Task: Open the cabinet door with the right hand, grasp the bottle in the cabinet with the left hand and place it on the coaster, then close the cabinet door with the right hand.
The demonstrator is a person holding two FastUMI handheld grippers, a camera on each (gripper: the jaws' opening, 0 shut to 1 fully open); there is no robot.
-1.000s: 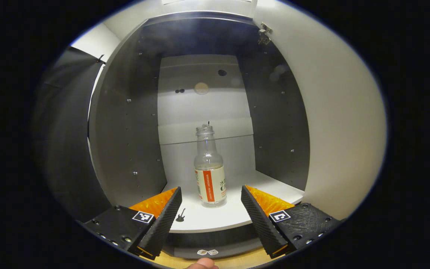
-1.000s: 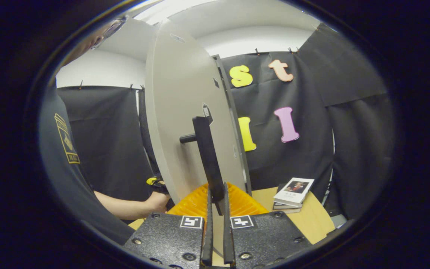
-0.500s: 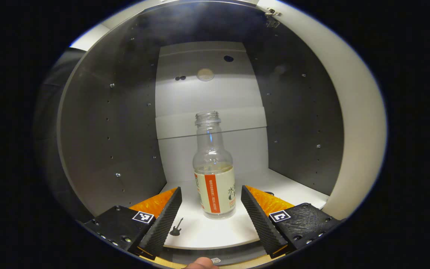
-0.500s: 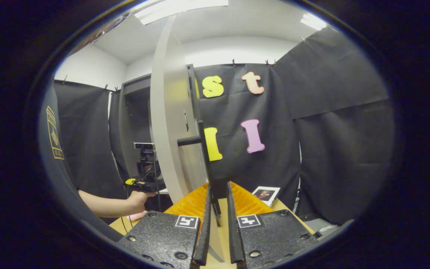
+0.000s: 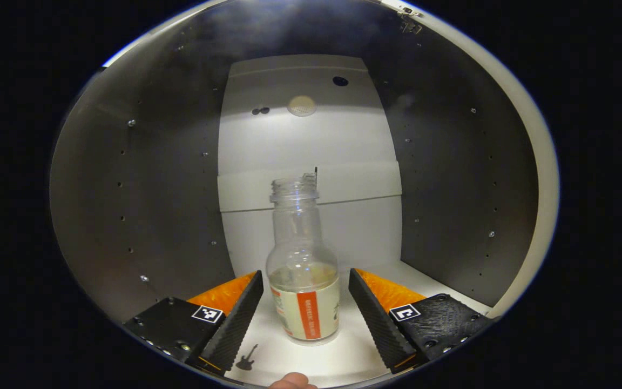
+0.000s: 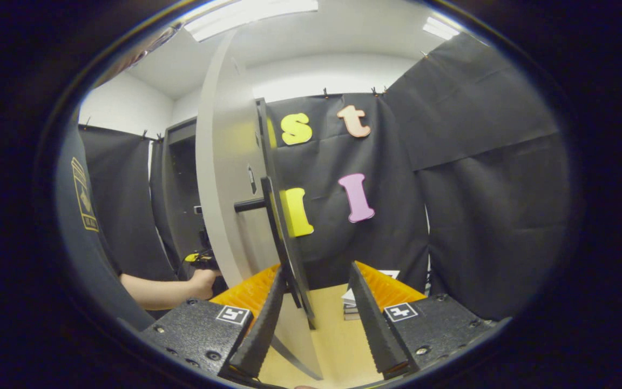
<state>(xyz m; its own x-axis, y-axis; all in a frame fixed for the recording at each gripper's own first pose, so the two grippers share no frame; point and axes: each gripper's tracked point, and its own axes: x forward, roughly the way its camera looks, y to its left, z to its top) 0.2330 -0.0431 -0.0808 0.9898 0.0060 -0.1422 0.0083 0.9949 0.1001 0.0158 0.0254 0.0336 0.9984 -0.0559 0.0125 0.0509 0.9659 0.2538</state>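
While the cabinet door (image 6: 224, 216) stands swung wide on its hinges, the left gripper (image 5: 305, 294) reaches into the cabinet (image 5: 170, 178) with its fingers spread apart on either side of a clear glass bottle (image 5: 303, 270). The bottle stands upright and uncapped on the white cabinet floor (image 5: 343, 356), near the front edge, with a white label and an orange stripe around its lower half. Neither finger touches the glass; a gap shows on both sides. Dark side walls dotted with shelf-pin holes flank a pale back panel (image 5: 311, 140), and a small guitar-shaped sticker (image 5: 245, 359) lies on the floor just beside the left finger. A fingertip (image 5: 292, 381) of the person's hand shows at the bottom edge of the left gripper view.

Seen from the right gripper view, the right gripper (image 6: 316, 302) is parted, its fingers set to either side of the door's black bar handle (image 6: 278, 232) without pressing on it; the handle's lower end hangs between them, closer to the left finger. Beyond the door's edge, the person's left hand (image 6: 203, 281) extends toward the cabinet opening, a dark sleeve (image 6: 87, 216) curving along the side. A small stack of books (image 6: 351, 302) rests on the light wooden tabletop (image 6: 338, 340) behind the fingers.
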